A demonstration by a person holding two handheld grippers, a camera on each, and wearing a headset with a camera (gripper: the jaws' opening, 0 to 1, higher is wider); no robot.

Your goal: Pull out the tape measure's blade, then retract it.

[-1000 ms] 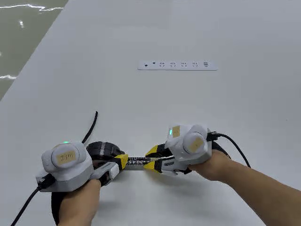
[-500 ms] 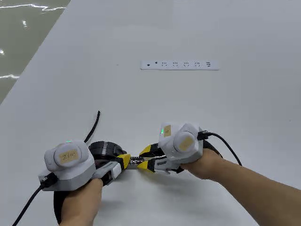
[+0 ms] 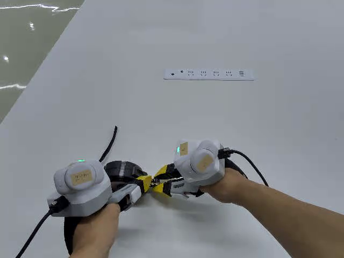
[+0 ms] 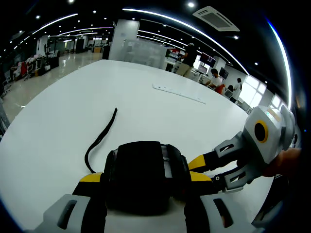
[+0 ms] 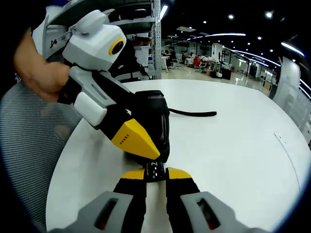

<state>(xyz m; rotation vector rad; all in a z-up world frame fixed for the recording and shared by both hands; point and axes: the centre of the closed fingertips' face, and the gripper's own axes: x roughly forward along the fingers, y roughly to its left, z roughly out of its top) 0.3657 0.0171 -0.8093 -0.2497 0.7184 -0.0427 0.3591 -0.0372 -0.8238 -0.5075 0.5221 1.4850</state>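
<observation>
Head view: the worktop (image 3: 226, 32) lies as before. The tape measure (image 3: 121, 170) sits at lower left of centre, clamped in the left hand-held gripper (image 3: 135, 189). The right hand-held gripper (image 3: 160, 180), pinching the blade (image 5: 154, 171) at its tip, has travelled left toward the tape measure, and the exposed blade has shortened to a stub. Judgement: retraction is nearly complete.

Left gripper (image 4: 146, 176) opposite right gripper (image 5: 155, 173), jaws seemingly clamped.

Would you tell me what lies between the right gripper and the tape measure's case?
A short stretch of blade, pinched by the right gripper, spans the gap to the case, as the right gripper view shows.
</observation>
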